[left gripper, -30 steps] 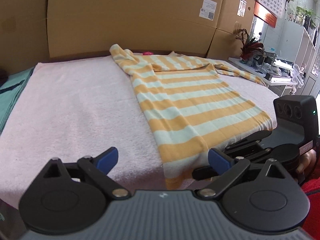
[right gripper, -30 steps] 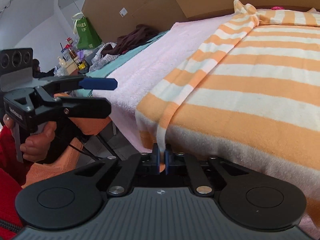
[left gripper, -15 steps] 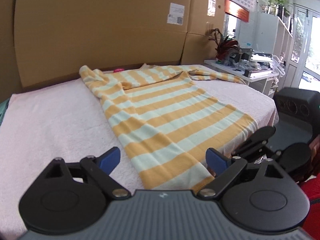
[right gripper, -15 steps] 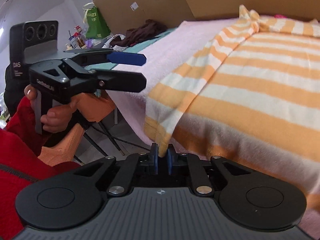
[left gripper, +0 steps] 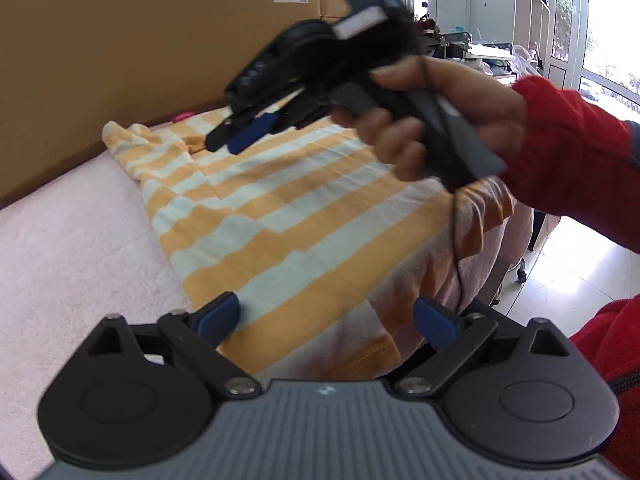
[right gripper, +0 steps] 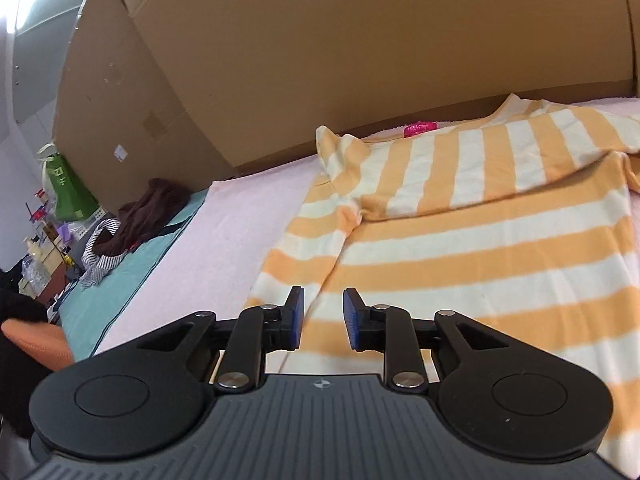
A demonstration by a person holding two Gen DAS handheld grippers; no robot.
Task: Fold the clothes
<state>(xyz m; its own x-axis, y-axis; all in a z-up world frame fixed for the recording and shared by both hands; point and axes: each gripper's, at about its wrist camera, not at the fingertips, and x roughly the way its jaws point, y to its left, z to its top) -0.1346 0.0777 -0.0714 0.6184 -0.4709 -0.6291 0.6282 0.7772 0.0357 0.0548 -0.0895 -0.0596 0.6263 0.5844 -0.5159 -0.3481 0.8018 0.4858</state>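
Garment under inspection: one striped shirt [right gripper: 472,240], orange and pale bands, lying flat on a pink towel [right gripper: 240,248] that covers the work surface. Its near hem hangs over the front edge of the surface, as the left wrist view shows. One side panel is folded inward over the body, forming a doubled strip along the shirt's left edge in the right wrist view. A sleeve lies across the top of the body near the collar end, with a small pink tag [right gripper: 420,128] visible beyond it. Cardboard boxes [right gripper: 360,40] stand directly behind the surface.

Right gripper [right gripper: 323,320]: jaws stand a little apart, having just been opening; nothing is between the blue pads, which do not press on any cloth. It is held above the shirt, over the folded strip near the shirt's left edge, pointing toward the collar end. In the left wrist view it appears blurred, gripped by a hand [left gripper: 432,120] in a red sleeve [left gripper: 568,152], well up from the fabric.

Left gripper [left gripper: 326,316]: jaws spread wide, empty. It sits at the near hem, with the overhanging corner of the shirt lying in the gap between its fingers; contact with the cloth cannot be confirmed.

Other clothing [right gripper: 148,216] lies heaped on a teal cloth [right gripper: 132,280] to the left of the towel.
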